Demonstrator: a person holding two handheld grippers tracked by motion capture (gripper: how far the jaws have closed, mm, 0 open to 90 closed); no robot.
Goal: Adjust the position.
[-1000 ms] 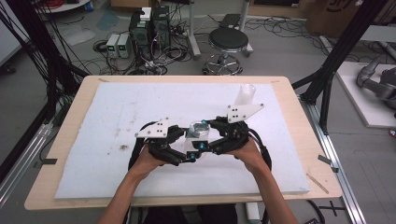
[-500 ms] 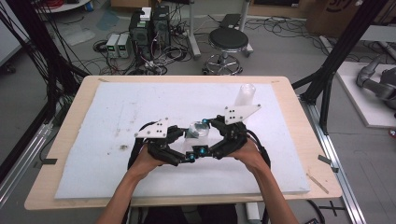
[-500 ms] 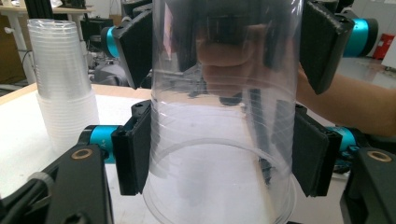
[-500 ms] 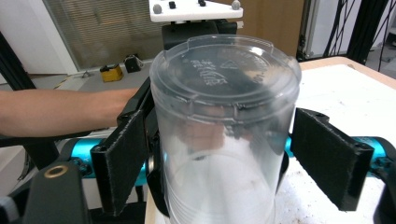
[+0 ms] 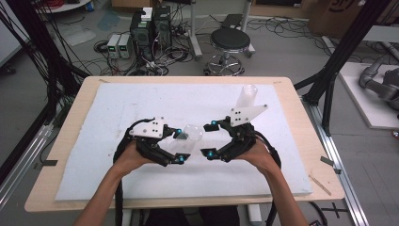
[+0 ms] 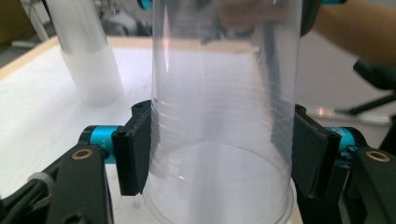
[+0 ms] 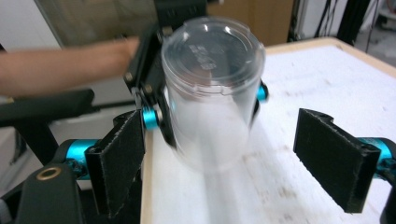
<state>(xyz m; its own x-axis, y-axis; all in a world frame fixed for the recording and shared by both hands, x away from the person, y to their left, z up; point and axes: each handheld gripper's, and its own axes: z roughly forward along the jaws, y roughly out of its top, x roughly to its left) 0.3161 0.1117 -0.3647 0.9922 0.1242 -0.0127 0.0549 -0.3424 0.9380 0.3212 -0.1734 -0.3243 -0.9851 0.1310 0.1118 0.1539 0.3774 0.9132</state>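
The left gripper [image 5: 181, 146] squeezes the clear cup [image 5: 190, 136] on its side, bottom pointing at the right gripper [image 5: 209, 140], whose jaws have just opened wide around nothing.

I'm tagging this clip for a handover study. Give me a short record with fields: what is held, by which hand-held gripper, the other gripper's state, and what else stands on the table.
held thing: clear plastic cup, on its side, base toward the right gripper
holder: left hand-held gripper, pads pressed on the cup's wall
other gripper: right hand-held gripper, jaws just opened wide, pads apart from the cup
elsewhere: stack of cups, upright at the far right of the white foam mat
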